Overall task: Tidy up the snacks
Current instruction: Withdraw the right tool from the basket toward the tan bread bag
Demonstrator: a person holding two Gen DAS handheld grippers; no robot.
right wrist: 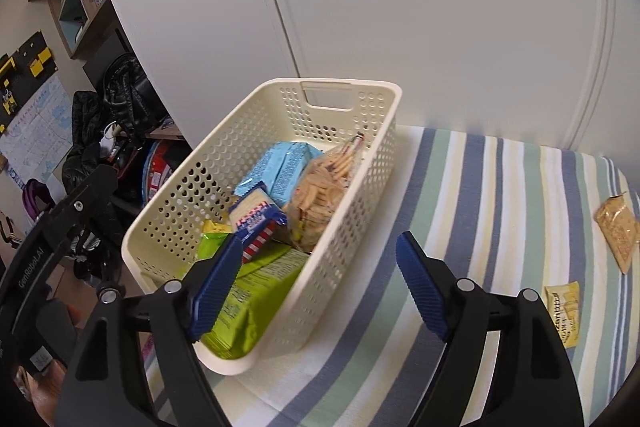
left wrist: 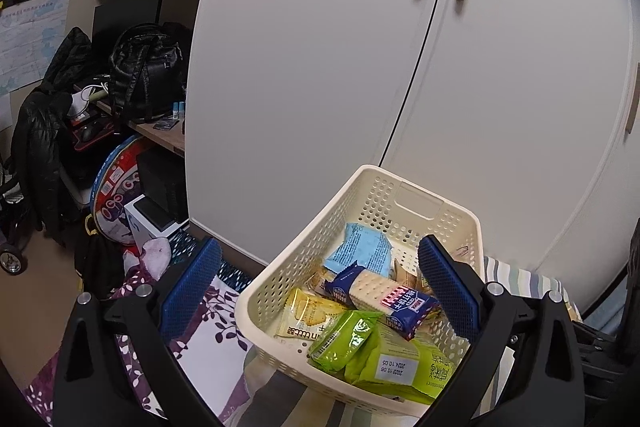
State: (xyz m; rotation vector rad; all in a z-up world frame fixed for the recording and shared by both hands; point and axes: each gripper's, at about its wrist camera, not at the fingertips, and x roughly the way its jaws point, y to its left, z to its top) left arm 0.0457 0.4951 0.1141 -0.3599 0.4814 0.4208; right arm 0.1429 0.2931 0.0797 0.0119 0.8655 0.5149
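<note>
Two pairs of tongs hang spread wide and empty at a cream perforated basket (right wrist: 348, 195) on a striped cloth (right wrist: 500, 211) before white cupboard doors (left wrist: 360, 47): the left tongs (left wrist: 320, 291) straddle its near-left wall, the right tongs (right wrist: 320, 283) its near-right wall. Inside lie a blue-wrapped cracker pack (left wrist: 380, 297), a light blue packet (left wrist: 360, 249), a clear bag of round biscuits (right wrist: 320, 187), green packets (left wrist: 396, 363) and a yellow one (left wrist: 302, 317). Well apart on the cloth lie a tan packet (right wrist: 618, 229) and a small yellow packet (right wrist: 564, 313).
</note>
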